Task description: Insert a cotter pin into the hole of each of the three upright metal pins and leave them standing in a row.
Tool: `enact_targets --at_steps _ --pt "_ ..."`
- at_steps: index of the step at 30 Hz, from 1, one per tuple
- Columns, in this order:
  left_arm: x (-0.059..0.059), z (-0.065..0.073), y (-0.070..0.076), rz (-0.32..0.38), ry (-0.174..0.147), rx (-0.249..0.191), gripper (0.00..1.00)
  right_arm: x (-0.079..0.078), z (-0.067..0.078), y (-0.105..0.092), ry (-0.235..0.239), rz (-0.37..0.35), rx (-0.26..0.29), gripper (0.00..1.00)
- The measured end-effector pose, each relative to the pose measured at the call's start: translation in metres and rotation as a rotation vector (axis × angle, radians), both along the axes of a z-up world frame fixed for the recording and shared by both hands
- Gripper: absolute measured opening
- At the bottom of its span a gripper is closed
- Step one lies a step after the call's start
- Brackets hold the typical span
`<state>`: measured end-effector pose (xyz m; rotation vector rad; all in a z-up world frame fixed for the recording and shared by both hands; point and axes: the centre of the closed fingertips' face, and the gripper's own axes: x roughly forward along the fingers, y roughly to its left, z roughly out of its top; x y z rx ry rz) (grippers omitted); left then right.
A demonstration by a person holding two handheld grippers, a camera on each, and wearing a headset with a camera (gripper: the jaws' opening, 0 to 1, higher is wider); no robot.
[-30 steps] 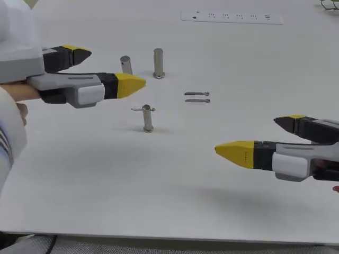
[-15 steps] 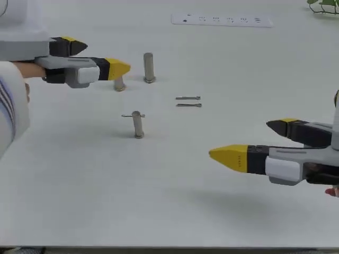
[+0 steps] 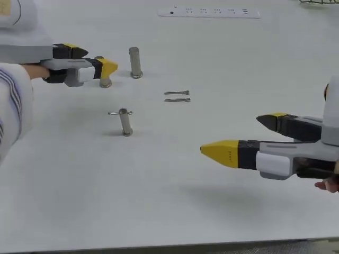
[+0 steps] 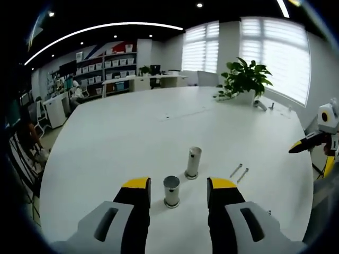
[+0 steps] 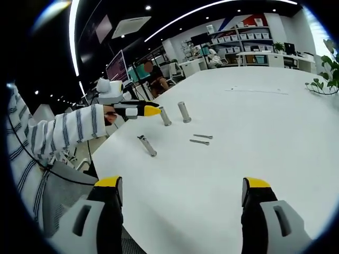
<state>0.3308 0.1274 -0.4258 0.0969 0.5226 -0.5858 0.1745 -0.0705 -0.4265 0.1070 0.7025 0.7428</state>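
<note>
Three metal pins stand upright on the white table. The nearest pin [image 3: 125, 123] carries a cotter pin through its top. A bare pin [image 3: 135, 62] stands at the back. The other bare pin [image 4: 171, 191] sits between the fingers of my open left gripper [image 3: 95, 59], which do not touch it; in the head view its base [image 3: 105, 82] peeks out below the yellow tip. Two loose cotter pins [image 3: 177, 96] lie side by side right of the pins. My right gripper [image 3: 231, 135] hovers open and holds nothing, near the front right.
A white power strip [image 3: 209, 11] lies at the table's far edge. A striped sleeve [image 3: 13, 100] comes in from the left. Bare table spreads between the pins and the right gripper. A potted plant [image 4: 244, 79] stands at the far end.
My left gripper has moved back and left, so the back-left pin now stands between its open fingers. The right gripper has barely moved. The head camera has shifted.
</note>
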Motion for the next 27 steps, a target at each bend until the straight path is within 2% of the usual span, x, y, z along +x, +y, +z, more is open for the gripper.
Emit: enact_targets --at_steps 6,10,16,19,23,25,27 --pt "0.007 -0.010 0.000 0.013 0.007 0.036 0.35 -0.001 -0.002 -0.001 0.007 0.001 -0.002 0.91" --pt "0.010 -0.019 0.000 0.012 0.007 0.071 0.23 0.000 -0.003 -0.002 0.007 0.001 -0.002 0.91" --pt "0.012 -0.027 0.002 0.030 0.028 0.075 0.21 0.000 -0.004 -0.004 0.006 -0.004 -0.006 0.90" --pt "0.015 -0.028 0.005 0.043 0.015 0.088 0.16 0.001 -0.003 -0.005 0.004 -0.007 -0.003 0.90" --pt "0.017 -0.028 0.004 0.042 0.005 0.081 0.10 0.001 -0.004 -0.006 0.003 -0.007 -0.002 0.89" --pt "0.018 -0.028 0.004 0.053 0.010 0.055 0.10 0.001 -0.004 -0.006 0.002 -0.007 -0.001 0.89" --pt "0.018 -0.028 0.005 0.054 0.007 0.053 0.10 0.001 -0.004 -0.006 0.003 -0.008 0.004 0.89"
